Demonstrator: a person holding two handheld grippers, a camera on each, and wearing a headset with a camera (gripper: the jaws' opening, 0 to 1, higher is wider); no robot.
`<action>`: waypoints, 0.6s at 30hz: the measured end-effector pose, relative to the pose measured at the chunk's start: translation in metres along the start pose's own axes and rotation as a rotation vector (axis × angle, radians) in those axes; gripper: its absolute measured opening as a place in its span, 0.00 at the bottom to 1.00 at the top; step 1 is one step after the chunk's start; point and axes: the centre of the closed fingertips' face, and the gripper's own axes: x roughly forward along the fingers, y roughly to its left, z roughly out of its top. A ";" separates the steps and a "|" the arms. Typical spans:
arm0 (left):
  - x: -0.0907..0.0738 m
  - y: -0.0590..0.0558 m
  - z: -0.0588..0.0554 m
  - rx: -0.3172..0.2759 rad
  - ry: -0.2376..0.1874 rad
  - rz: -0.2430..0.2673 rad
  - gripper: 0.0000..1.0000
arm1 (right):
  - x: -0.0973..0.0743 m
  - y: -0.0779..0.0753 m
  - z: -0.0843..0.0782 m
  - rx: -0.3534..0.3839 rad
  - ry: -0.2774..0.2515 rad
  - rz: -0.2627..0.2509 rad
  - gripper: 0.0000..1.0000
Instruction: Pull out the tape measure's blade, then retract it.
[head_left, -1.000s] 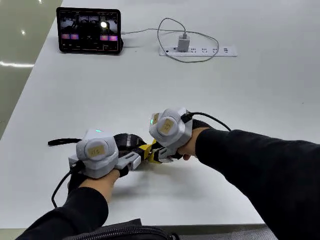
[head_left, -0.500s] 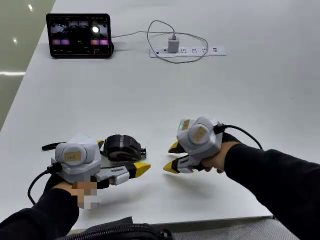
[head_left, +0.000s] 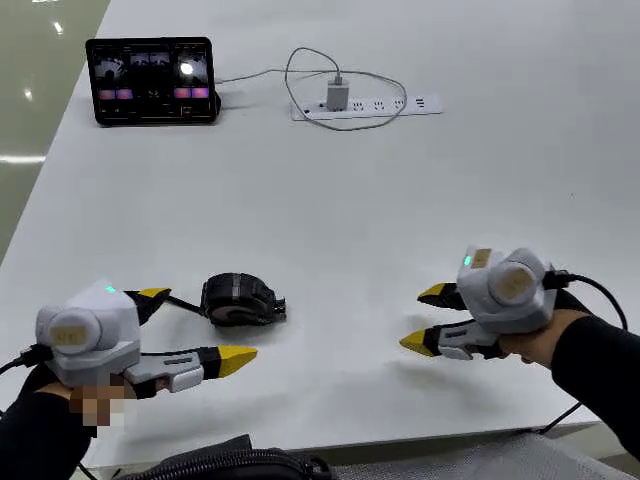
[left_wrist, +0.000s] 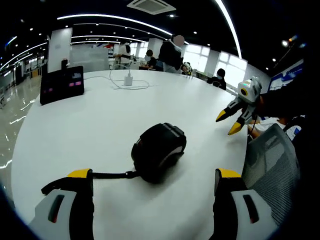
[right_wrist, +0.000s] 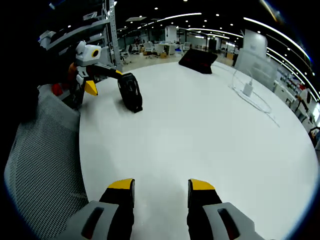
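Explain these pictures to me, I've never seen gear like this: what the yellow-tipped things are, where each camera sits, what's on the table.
No robot here: a person holds a two-jaw left gripper and right gripper, one per hand. The wide picture comes from a headset camera looking down; each round one from a camera riding on a gripper, looking along its jaws. On the white table lie a black tape measure, a tablet and a power strip. Both grippers are open and hold nothing.
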 end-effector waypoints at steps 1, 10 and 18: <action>-0.003 0.003 -0.004 0.003 0.020 0.003 0.99 | -0.003 -0.002 -0.007 0.002 0.010 -0.008 0.42; -0.029 0.000 -0.011 0.069 0.050 -0.008 0.99 | -0.043 -0.021 -0.036 0.047 -0.016 -0.072 0.54; -0.039 -0.009 0.007 0.125 -0.055 -0.015 0.99 | -0.075 -0.026 -0.044 0.037 -0.029 -0.103 0.64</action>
